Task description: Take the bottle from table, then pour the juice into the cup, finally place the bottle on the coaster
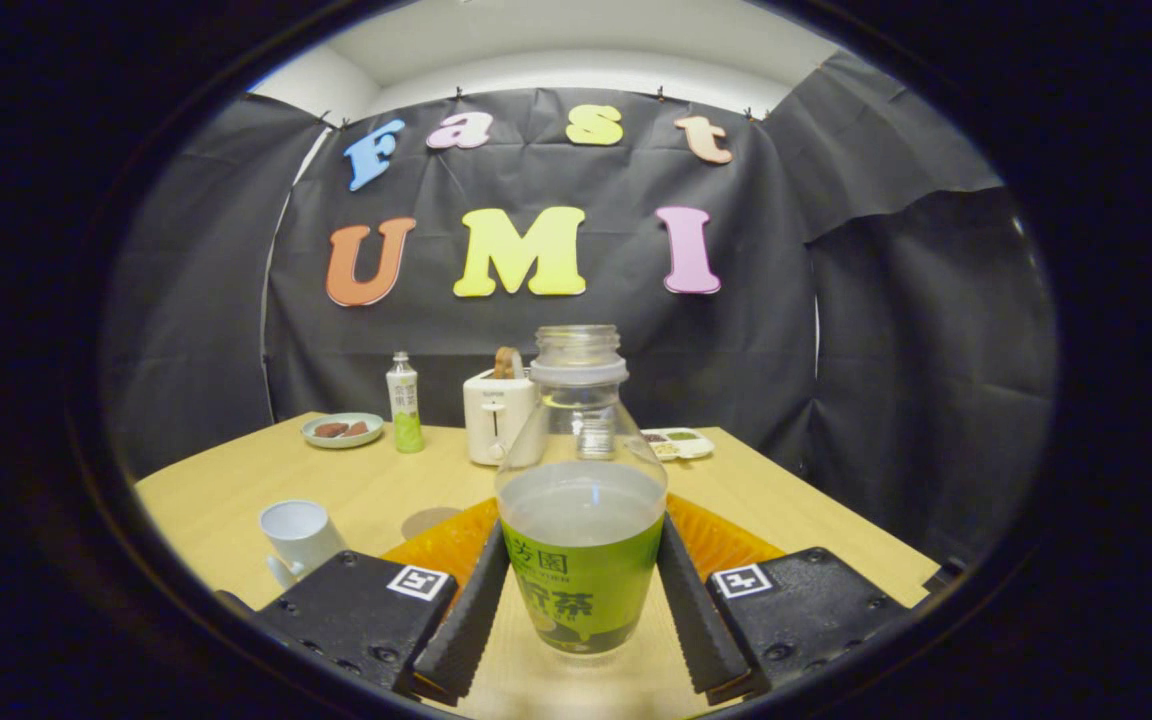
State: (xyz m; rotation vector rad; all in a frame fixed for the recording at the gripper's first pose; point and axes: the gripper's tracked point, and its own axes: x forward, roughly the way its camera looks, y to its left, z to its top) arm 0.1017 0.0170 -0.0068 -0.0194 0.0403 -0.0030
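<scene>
Nearest of all, the gripper (582,610) has its two fingers set either side of the bottle (581,520), pads against the lower labelled part of its body, so it reads as clenched on the bottle, which stands upright between them with its cap off and clear liquid up to about the shoulder. Whether the bottle's base is resting on the desk (236,500) or just lifted off it cannot be told, since the base sits low between the fingers. Just behind the bottle, showing on both sides of it, lies the orange ribbed coaster (446,540), flat on the desk near its front edge. A little to the left of the fingers, also near the front edge, stands the white cup (298,535), upright and apart from the coaster. Further back, toward the far edge, are a small plate (342,430) with dark pieces on it near the far left corner, a second bottle (403,403) beside it, a white toaster (498,415) directly behind the held bottle's neck, and a small tray (678,442) to the right. My judgement: this is the taking step, the grasp made and the pour not yet begun. The next move calls for lifting, carrying left over the cup, then tilting slowly so the open mouth clears the rim.
</scene>
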